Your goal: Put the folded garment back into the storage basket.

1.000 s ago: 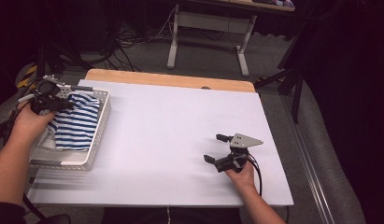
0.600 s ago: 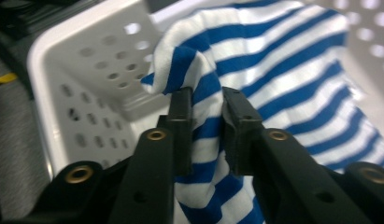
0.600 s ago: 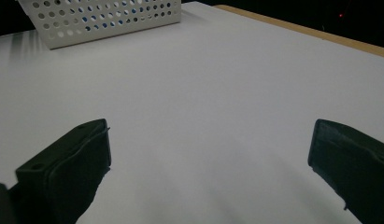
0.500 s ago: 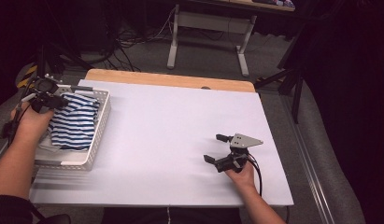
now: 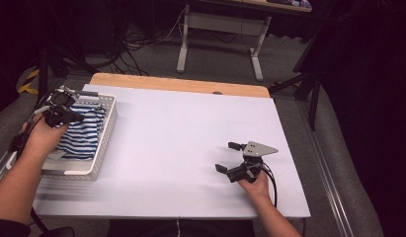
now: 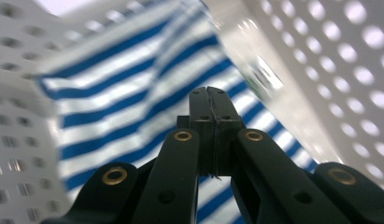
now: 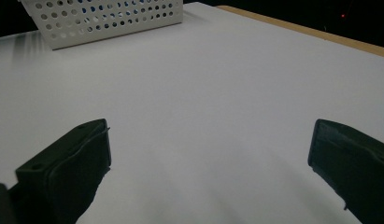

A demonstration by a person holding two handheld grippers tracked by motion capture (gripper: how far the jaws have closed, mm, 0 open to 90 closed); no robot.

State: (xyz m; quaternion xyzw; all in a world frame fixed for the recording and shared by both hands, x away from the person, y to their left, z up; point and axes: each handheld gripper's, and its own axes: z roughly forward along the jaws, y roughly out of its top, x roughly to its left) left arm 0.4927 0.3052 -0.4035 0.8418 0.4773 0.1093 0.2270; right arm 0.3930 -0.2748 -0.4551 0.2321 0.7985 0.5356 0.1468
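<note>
A blue-and-white striped cloth (image 5: 84, 136) lies crumpled in a white perforated basket (image 5: 105, 133) at the table's left edge. My left gripper (image 5: 76, 117) reaches into the basket just above the cloth. In the left gripper view its jaws (image 6: 209, 93) have just been closing and now meet, with no cloth visible between them; the striped cloth (image 6: 110, 98) and the basket wall (image 6: 330, 70) lie behind. My right gripper (image 5: 226, 156) rests on the white table at the near right, jaws wide open (image 7: 208, 144) with nothing between them.
The white table top (image 5: 190, 128) has a bare wooden strip (image 5: 181, 84) along its far edge. The right gripper view has the basket (image 7: 101, 18) far off at upper left. Beyond the table, a desk frame (image 5: 220, 29) and cables sit on the dark floor.
My left hand shifted a little and dipped lower into the basket over the cloth. The right gripper has stayed where it was.
</note>
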